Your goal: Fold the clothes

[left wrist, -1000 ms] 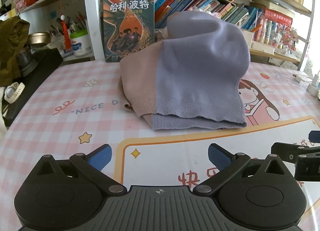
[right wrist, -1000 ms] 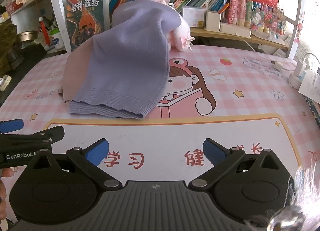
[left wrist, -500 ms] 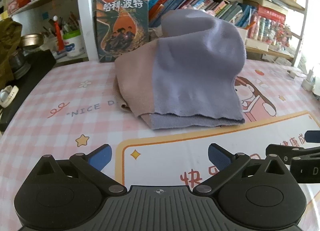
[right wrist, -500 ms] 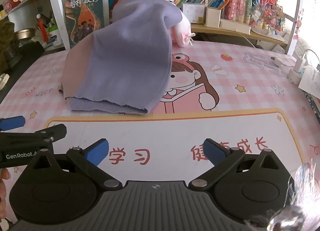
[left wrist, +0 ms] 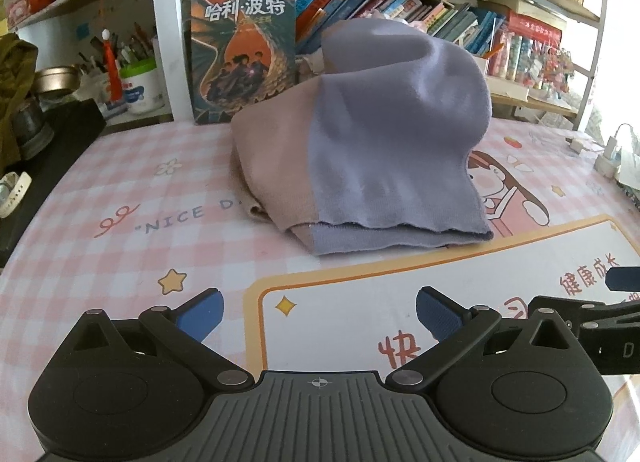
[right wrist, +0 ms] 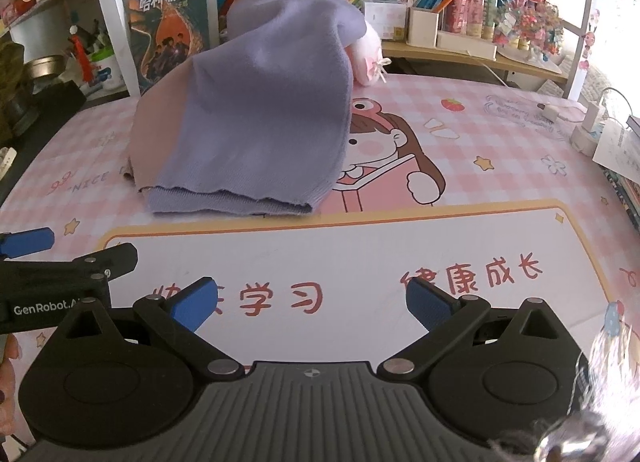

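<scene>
A knitted garment (left wrist: pixel 384 158), lilac with a dusty-pink side panel, lies heaped on the pink checked table mat (left wrist: pixel 160 222), its back draped up over something by the bookshelf. The wavy hem faces me. In the right wrist view the same garment (right wrist: pixel 256 122) sits at centre left. My left gripper (left wrist: pixel 319 312) hovers open over the mat, a short way in front of the hem, nothing between its blue pads. My right gripper (right wrist: pixel 307 302) is open too, over the white panel with red characters, to the right of the left one. Neither touches the cloth.
A bookshelf with a large upright book (left wrist: pixel 244 62) stands right behind the garment. A pink plush (right wrist: pixel 370 54) pokes out at the garment's right. Chargers and cables (right wrist: pixel 580 122) lie at the far right. Dark items and a pen tub (left wrist: pixel 140 86) crowd the left edge.
Both grippers have edged forward and the views shifted slightly, so the garment looks a bit nearer and more central. Both stay open; the cloth has not moved.
</scene>
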The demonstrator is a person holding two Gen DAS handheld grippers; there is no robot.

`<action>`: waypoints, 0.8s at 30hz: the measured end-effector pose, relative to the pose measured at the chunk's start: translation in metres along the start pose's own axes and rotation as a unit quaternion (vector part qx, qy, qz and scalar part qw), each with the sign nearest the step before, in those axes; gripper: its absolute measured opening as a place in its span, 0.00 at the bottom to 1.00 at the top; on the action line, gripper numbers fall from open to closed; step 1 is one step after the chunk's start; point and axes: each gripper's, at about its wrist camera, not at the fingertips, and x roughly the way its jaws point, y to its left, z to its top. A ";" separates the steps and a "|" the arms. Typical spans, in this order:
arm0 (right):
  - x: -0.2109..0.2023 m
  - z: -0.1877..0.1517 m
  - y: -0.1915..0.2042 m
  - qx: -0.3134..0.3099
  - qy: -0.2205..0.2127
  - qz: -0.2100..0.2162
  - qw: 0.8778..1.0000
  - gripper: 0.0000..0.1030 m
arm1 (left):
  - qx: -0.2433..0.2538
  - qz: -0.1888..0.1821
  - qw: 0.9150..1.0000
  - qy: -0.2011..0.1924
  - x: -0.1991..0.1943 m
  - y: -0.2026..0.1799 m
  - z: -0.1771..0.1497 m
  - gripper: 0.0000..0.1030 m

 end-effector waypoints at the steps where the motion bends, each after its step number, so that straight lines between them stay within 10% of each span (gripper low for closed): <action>1: 0.000 0.000 0.001 -0.002 0.001 0.000 1.000 0.99 | -0.002 -0.001 1.000 0.000 0.000 0.001 0.000 1.00; 24: 0.027 0.042 -0.058 0.007 -0.017 0.105 0.994 0.99 | -0.085 0.076 0.993 -0.004 0.000 -0.023 0.005 1.00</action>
